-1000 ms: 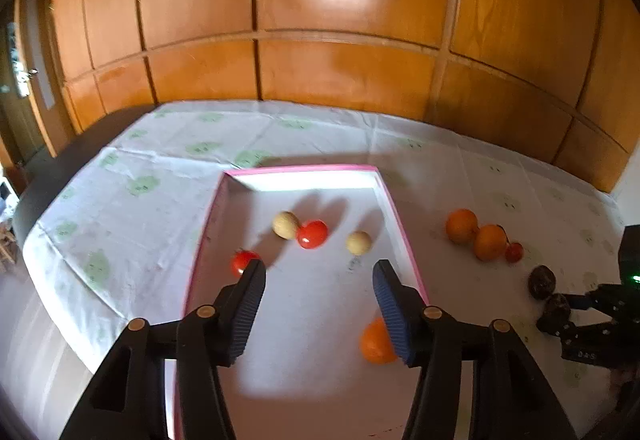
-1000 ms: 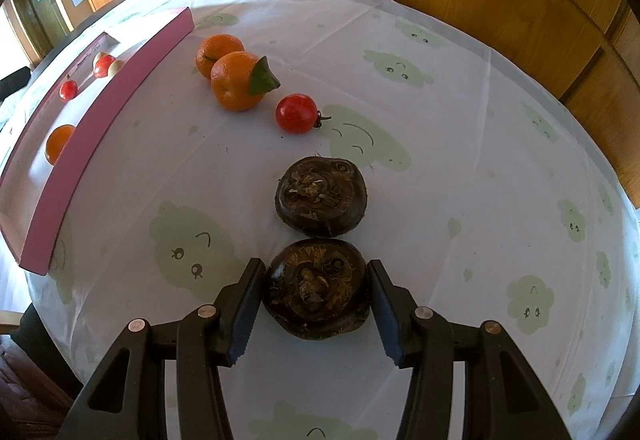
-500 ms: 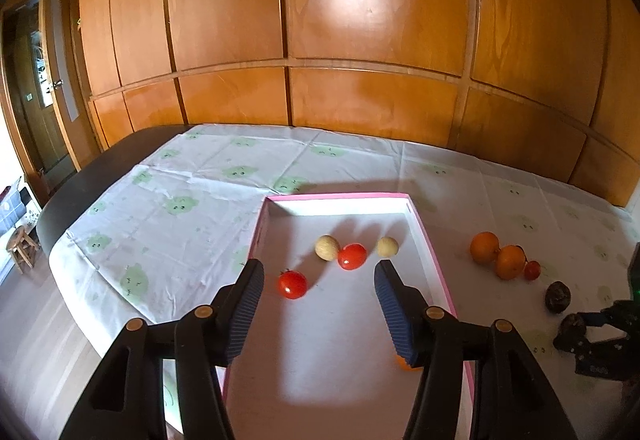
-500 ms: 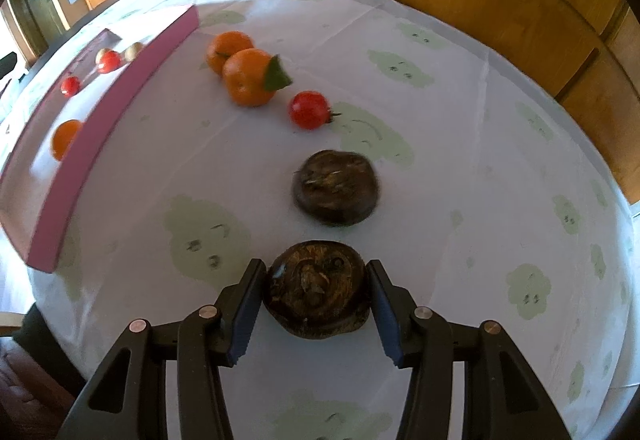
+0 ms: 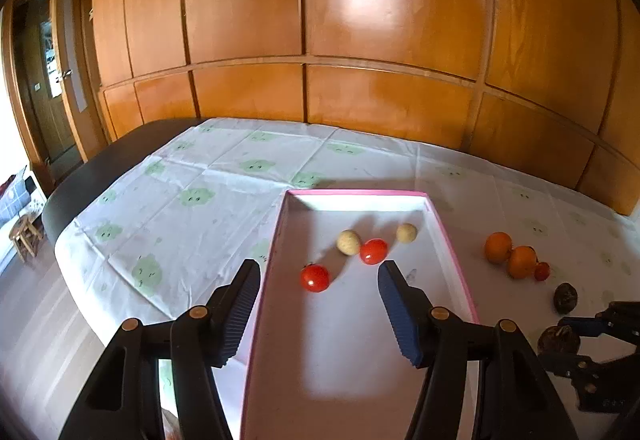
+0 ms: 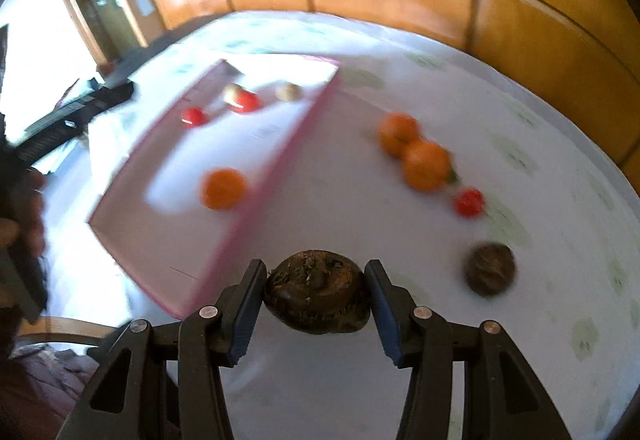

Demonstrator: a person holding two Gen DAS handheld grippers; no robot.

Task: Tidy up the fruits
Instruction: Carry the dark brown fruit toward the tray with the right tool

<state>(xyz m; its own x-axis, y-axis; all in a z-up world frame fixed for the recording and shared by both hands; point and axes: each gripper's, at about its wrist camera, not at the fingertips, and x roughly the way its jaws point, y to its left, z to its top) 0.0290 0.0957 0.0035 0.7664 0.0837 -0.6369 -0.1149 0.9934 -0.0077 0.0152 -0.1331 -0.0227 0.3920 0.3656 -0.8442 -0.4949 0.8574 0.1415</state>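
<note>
Now the right gripper (image 6: 316,294), pinching a dark brown wrinkled fruit (image 6: 317,296), has lifted it off the tablecloth (image 6: 400,40) and swung left toward the pink tray (image 6: 256,196); delivery looks next. The left gripper (image 5: 318,310) hangs spread above the tray's near end.

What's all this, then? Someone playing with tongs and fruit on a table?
A person holds a gripper in each hand. The right gripper clamps a dark brown wrinkled fruit near the pink-rimmed white tray. The left gripper is open and empty over that tray, which already holds five fruits.
</note>
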